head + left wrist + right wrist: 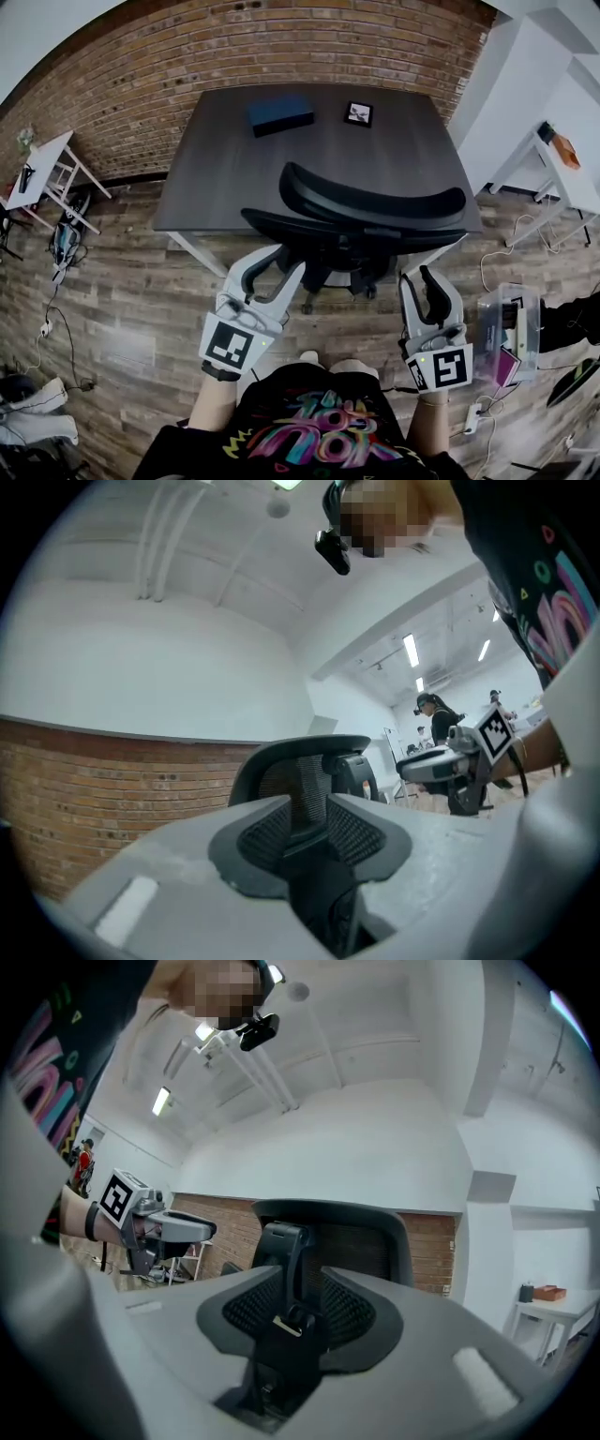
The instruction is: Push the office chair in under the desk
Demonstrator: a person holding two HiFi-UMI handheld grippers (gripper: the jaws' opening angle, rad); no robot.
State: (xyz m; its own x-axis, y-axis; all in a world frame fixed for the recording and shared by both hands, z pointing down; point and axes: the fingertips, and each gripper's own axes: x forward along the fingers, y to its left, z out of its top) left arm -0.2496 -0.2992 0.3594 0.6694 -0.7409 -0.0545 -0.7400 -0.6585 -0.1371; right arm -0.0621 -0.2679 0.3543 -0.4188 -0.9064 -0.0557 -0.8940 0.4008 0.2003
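The office chair (375, 202) stands at the near edge of the dark bench (234, 178), its black mesh backrest facing the person and its seat close against the bench edge. How far the seat reaches under the top I cannot tell from here. Its castor base is out on the wood-plank floor (122, 309).

The person stands right behind the chair with both arms held out level. The left hand-held gripper (275, 265) points at the left side of the chair, just short of it. Its jaws are released and stand partly apart with nothing pinched between them. Through the gap, its own view shows the backrest a little way off. The right hand-held gripper (420, 281) is near the chair's right side, also released, with its jaws parted and empty. Its own view looks through that gap at the spine of the backrest. Neither one is plainly touching the chair.

On the bench top, towards the brick wall (281, 47), lie a blue box (280, 113) and a small black-framed square (358, 113), set a little apart. A clear plastic bin (506, 323) sits on the floor to the person's right.
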